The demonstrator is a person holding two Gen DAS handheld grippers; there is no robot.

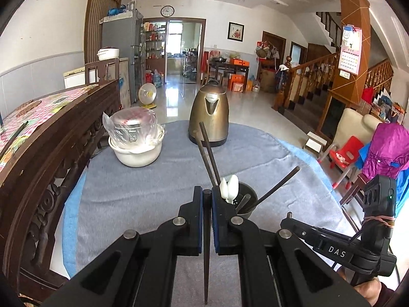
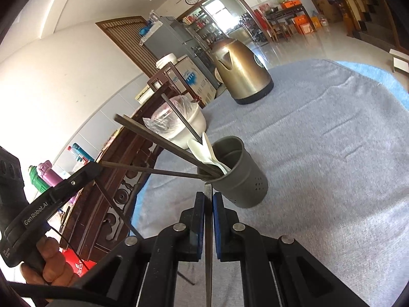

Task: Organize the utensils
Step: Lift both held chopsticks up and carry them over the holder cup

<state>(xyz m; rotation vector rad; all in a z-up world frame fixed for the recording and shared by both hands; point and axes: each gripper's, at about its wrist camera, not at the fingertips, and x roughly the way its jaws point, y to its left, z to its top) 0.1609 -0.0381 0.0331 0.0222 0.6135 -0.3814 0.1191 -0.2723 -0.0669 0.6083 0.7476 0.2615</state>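
One grey utensil cup (image 2: 236, 172) is standing upright on the table, with small holes punched low in its wall. Two white spoons (image 2: 205, 151) are resting in it, bowls upward, leaning toward the cup's left rim. Dark chopsticks (image 2: 163, 140) are leaning out of the cup as well: at least four are counting as visible in the right wrist view, though some are overlapping and the exact number cannot be told.

The left gripper (image 1: 207, 197) is pressing its blue-padded jaws nearly together on one dark chopstick (image 1: 206, 243), which is running back along the jaw line with its pointed end toward the camera. In the right wrist view this gripper is appearing at the left, held by a hand (image 2: 48, 263).

The right gripper (image 2: 208, 199) is likewise pinching a single chopstick (image 2: 208, 243) between almost-closed pads, its forward end lying just beside the cup's base; whether it is touching the cup cannot be told.

One grey cloth (image 1: 143, 186) is covering the round table, over a blue layer showing at the edge. One brass-coloured kettle (image 1: 209, 113) is standing at the far side, and one white bowl (image 1: 136, 151) with a plastic-wrapped metal pot in it is sitting to its left. A carved wooden bench back (image 1: 48, 153) is bordering the table. Beyond, the room is showing a tiled floor, a wall clock (image 1: 167, 11) and a wooden staircase (image 1: 311, 76).
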